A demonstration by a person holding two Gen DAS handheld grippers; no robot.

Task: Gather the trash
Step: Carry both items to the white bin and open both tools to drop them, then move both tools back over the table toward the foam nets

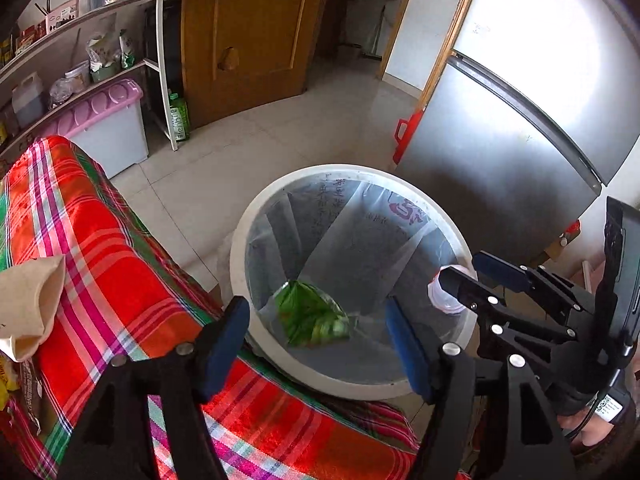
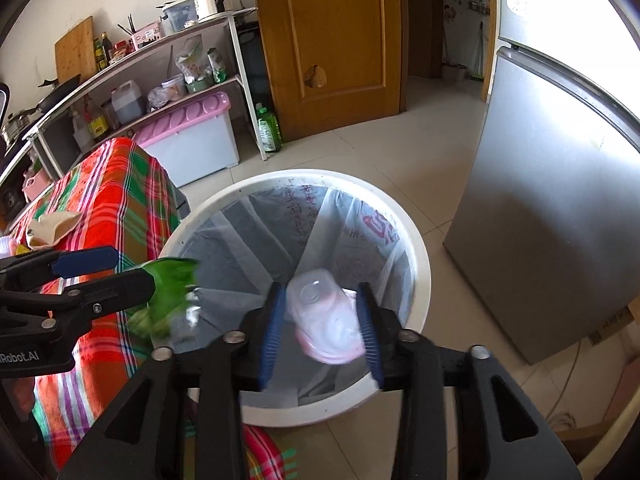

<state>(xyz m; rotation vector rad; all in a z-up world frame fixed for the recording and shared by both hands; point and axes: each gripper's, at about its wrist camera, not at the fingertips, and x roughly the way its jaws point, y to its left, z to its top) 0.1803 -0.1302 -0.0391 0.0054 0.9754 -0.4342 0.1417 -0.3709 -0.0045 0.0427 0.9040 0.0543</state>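
Note:
A white round bin point(image 1: 239, 248) point(image 2: 421, 280) with a clear liner stands on the floor beside the table. My left gripper point(image 1: 318, 344) point(image 2: 134, 270) hangs open over its near rim. A green wrapper point(image 1: 310, 316) point(image 2: 170, 292), motion-blurred, is loose just below its fingers, inside the bin's mouth. My right gripper point(image 2: 320, 332) point(image 1: 464, 276) is open over the bin too. A clear plastic cup with a pink lid point(image 2: 324, 320) point(image 1: 442, 298) is blurred between its blue pads, apparently not pressed by them.
A table under a red plaid cloth point(image 1: 100, 240) touches the bin's left side, with a beige bag point(image 1: 32, 304) on it. A silver fridge point(image 1: 520, 140) stands right of the bin. Shelves, a pink-lidded box point(image 2: 192, 136) and a wooden door point(image 2: 332, 48) lie beyond.

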